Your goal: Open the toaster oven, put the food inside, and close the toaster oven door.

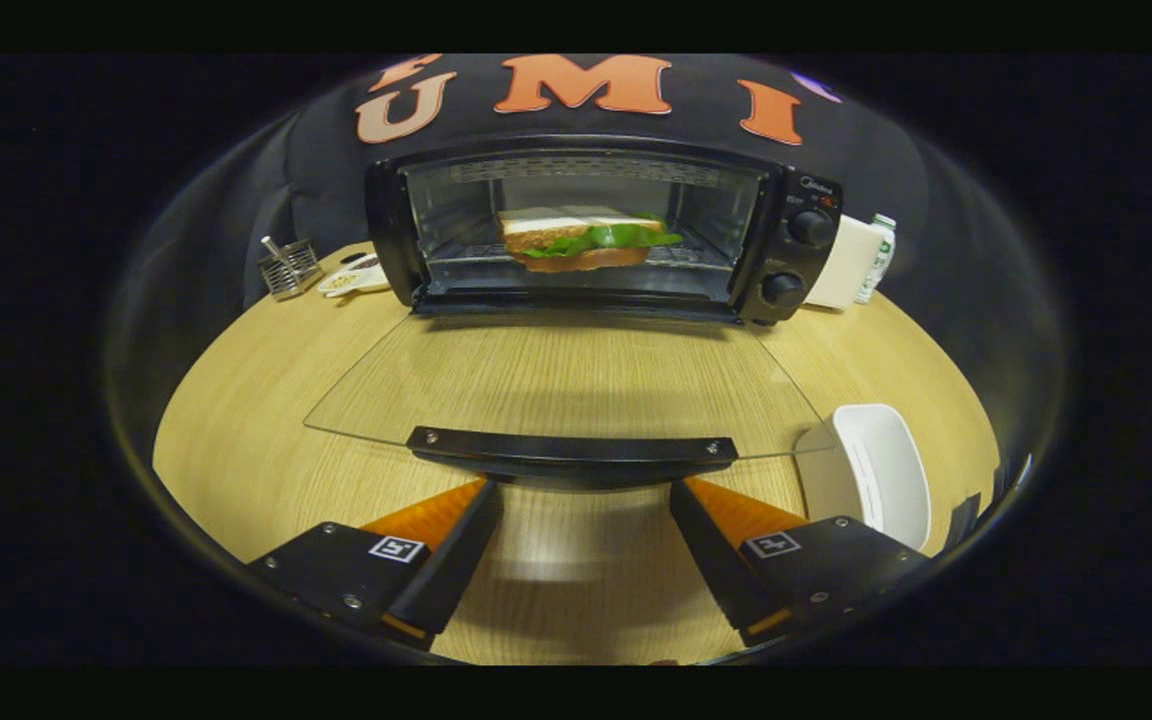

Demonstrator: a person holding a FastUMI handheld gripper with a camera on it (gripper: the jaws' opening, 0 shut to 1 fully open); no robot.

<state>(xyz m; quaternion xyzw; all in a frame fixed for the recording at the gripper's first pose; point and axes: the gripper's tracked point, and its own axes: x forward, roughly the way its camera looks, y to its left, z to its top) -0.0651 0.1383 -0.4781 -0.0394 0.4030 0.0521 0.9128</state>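
Inside, I see the sandwich (584, 243) resting on the toaster oven (596, 230) rack, well beyond my gripper (586, 492). Its fingers are spread wide, holding nothing, tips just beneath the handle (571, 452) of the lowered glass door (556, 375), which hides whether they touch it.

Light wood-grain desk (236, 420), pale tan, grain lines running across it, soft sheen and a bright glare patch near the front edge. Black cloth wall (326, 170) behind the desk, draped, slightly wrinkled. Back left on the desk: small wire mesh holder (290, 268) with a metal utensil in it, beside it a white dish (354, 280) with something grainy. Back right: white box (844, 262), and a bottle (876, 256) just beyond it. Lighting dim overall, desk evenly lit from above.
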